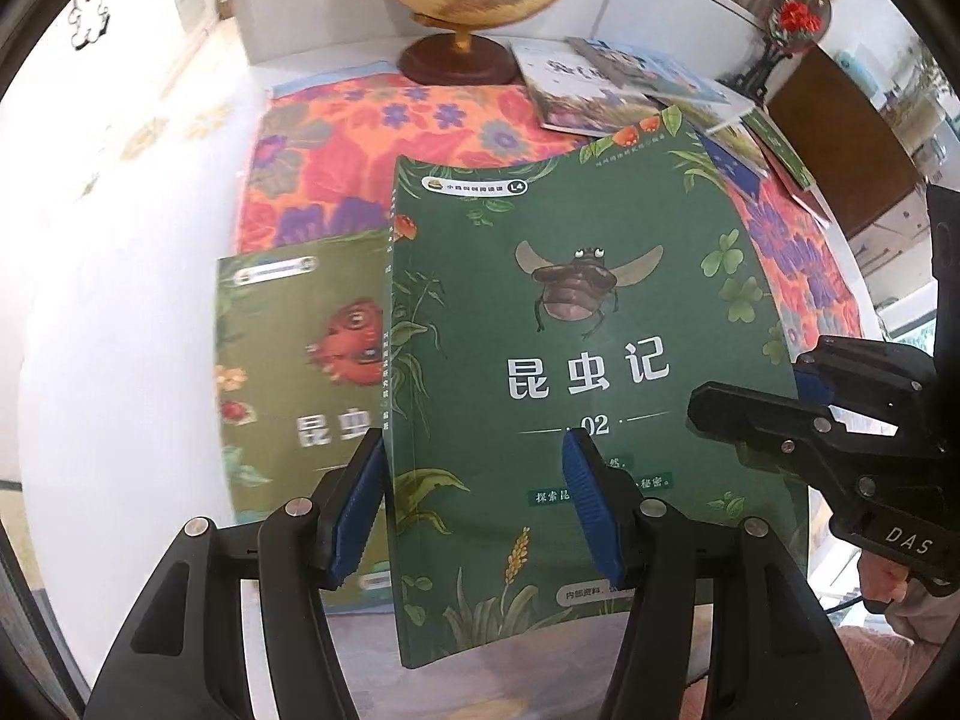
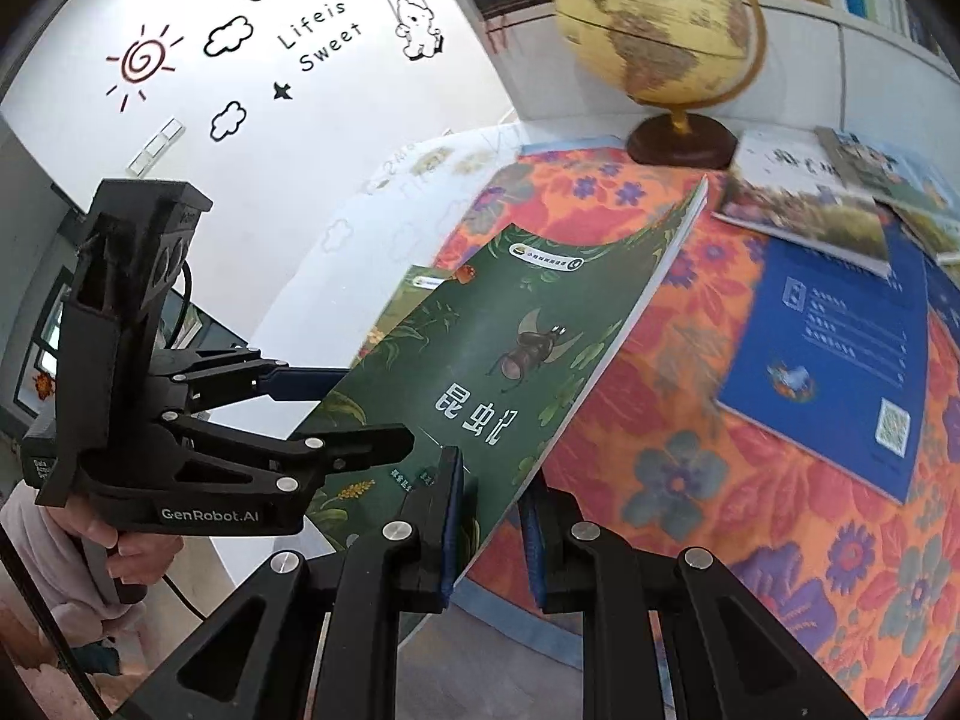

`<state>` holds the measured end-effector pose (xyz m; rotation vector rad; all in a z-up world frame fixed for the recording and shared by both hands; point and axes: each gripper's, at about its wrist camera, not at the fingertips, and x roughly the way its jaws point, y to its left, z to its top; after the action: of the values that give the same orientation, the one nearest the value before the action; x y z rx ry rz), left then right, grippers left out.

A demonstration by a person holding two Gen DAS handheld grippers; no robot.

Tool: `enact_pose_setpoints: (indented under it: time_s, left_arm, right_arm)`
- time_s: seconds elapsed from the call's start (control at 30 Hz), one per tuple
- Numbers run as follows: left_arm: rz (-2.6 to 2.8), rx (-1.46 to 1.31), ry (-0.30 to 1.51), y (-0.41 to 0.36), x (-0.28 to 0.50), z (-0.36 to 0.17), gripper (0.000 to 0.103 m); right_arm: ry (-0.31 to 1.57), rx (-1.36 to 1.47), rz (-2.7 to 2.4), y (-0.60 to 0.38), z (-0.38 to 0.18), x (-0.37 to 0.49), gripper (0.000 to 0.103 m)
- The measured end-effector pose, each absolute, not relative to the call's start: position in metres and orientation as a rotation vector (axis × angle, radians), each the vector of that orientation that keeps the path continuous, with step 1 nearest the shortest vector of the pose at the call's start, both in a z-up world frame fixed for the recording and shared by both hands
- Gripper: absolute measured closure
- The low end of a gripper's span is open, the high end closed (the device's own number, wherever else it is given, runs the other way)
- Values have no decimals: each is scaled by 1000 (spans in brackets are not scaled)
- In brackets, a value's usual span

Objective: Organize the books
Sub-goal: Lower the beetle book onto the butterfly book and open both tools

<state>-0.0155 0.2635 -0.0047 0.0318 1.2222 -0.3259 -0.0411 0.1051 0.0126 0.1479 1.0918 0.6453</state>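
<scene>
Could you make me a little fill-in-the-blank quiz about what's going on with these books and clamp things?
1. The dark green book in the air shows a flying ____ on its cover.
2. Behind the books stands a globe on a round ____ base.
3. The right gripper is shut on the green book's ____ edge.
4. The tablecloth has a ____ pattern.

Missing words: beetle; wooden; page; floral

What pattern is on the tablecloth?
Tablecloth: orange with purple and blue flowers, clearest in the right wrist view.
</scene>
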Motion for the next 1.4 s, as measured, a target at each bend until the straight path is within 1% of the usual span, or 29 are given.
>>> enact_pose_setpoints:
  time_s: [0.37,0.63,1.03,1.13,1.4]
  left_arm:
    - [-246,-50,1213,328,-18,-7,48]
    - [-204,-95,1250,357,-20,-24,48]
    - [-181,-112,1327,363,-9,-61,48]
    - [-167,-89,1333,362,-6,-66,48]
    - [-159,-71,1352,362,-1,-72,48]
  right_arm:
    - [1134,66,728,169,3,-29,86]
    - [1187,33,769,202,-15,-18,86]
    - [1312,94,717,206,-58,8,86]
    - [1327,69,695,210,-66,12,85]
    - [1384,154,663,202,-84,19,82]
